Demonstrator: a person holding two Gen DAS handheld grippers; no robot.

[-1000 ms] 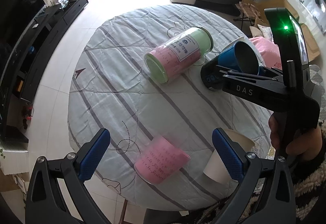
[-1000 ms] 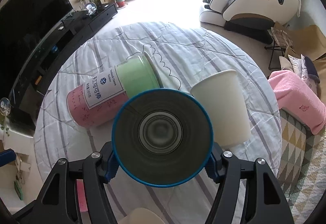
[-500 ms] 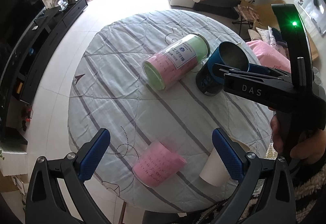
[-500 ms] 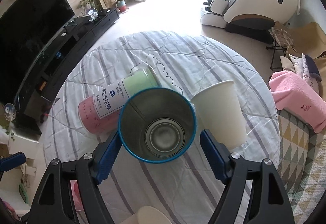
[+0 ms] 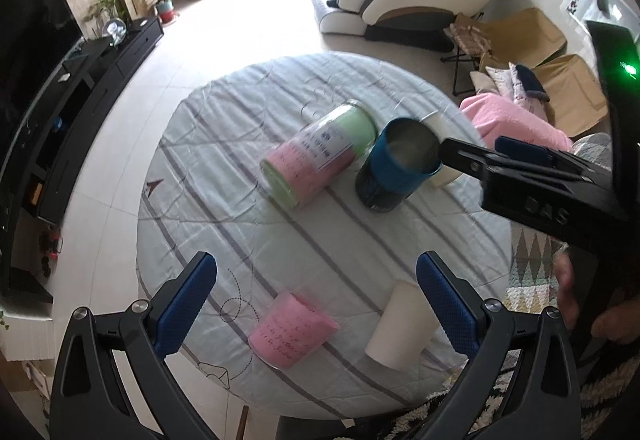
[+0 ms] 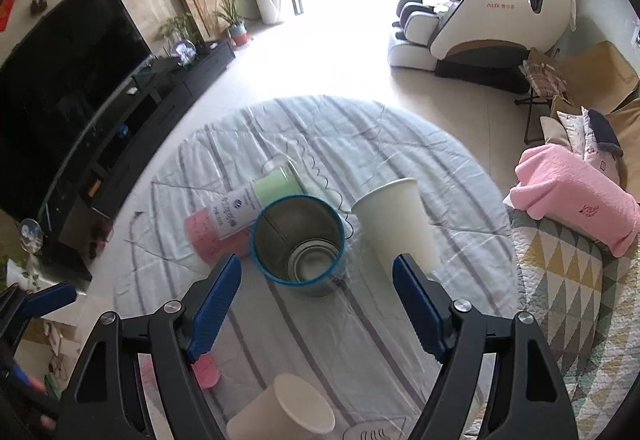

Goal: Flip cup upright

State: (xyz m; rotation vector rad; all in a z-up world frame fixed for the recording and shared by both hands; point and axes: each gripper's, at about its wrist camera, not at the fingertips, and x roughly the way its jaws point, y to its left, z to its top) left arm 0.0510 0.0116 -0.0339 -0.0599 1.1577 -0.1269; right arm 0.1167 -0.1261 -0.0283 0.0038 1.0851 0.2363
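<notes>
**Blue cup set upright; both grippers unloaded**

Left wrist view: the blue cup (image 5: 394, 169) stands mouth-up on the striped tablecloth (image 5: 248, 232), touching the lying pink-and-green canister (image 5: 318, 153). The left gripper (image 5: 316, 302) hangs apart, holding nothing; the right gripper's body reads "DAS". Right wrist view: the right gripper (image 6: 316, 304) is apart, just short of the cup (image 6: 300, 246), which stands free. Judged step: release complete. Next move: retreat clear without touching the rim. The massage chair (image 6: 492, 23) lettering is unreadable.

Left claw (image 5: 316, 302), right claw (image 6: 316, 302): black frames, blue dimpled pads, silver screws; "DAS" marking, green LED.
</notes>
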